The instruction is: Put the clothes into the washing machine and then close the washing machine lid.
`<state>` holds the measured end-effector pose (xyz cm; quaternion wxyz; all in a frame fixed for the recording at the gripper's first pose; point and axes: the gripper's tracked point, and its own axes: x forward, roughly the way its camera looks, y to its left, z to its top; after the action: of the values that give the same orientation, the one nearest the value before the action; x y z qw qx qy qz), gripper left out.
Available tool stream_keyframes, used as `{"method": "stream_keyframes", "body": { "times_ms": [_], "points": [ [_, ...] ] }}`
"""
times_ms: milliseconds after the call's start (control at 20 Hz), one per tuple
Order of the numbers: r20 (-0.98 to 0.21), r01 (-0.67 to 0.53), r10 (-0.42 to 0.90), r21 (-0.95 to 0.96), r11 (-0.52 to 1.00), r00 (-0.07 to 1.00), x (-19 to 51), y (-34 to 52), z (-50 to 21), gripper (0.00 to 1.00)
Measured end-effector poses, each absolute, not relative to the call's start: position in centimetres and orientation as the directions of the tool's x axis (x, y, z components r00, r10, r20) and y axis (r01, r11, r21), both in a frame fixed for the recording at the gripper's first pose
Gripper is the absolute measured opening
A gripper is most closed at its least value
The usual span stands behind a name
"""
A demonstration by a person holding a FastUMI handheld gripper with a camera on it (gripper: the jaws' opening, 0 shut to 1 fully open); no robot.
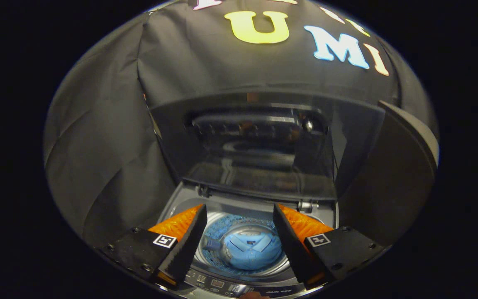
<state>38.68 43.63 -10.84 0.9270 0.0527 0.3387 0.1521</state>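
Note:
A top-loading washing machine [181,198] stands below me with its tinted lid [259,153] raised upright at the back. A light blue shirt [252,250] lies folded at the bottom of the drum, seen down between my fingers. My gripper [239,214] hovers above the drum opening, open, with nothing between its fingers. The machine's control panel [222,285] runs along the front edge, just under the fingers.
Black cloth walls close in behind and to the left of the machine. A dark curved panel [392,182] stands to the right of the raised lid. The lid's hinges [307,204] sit at the back rim of the opening.

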Motion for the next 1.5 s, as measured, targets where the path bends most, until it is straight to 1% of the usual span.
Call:
{"method": "stream_keyframes", "body": {
  "times_ms": [250,400,650,1000,1250,1500],
  "points": [
    [-0.488,-0.283,0.359,0.225,0.932,0.796,40.4,44.6,-2.8,0.98],
    [-0.421,-0.274,0.357,0.246,0.930,0.834,41.9,43.9,1.2,0.98],
    [-0.381,-0.247,0.314,0.216,0.945,0.870,45.8,42.3,4.1,0.98],
    [-0.442,-0.148,0.221,0.194,0.970,0.869,51.1,39.2,2.4,0.98],
    [-0.501,-0.120,0.196,0.180,0.976,0.843,53.3,39.0,-0.6,0.98],
    [-0.522,-0.111,0.172,0.146,0.983,0.835,54.5,39.0,-2.6,0.98]
  ]
}}
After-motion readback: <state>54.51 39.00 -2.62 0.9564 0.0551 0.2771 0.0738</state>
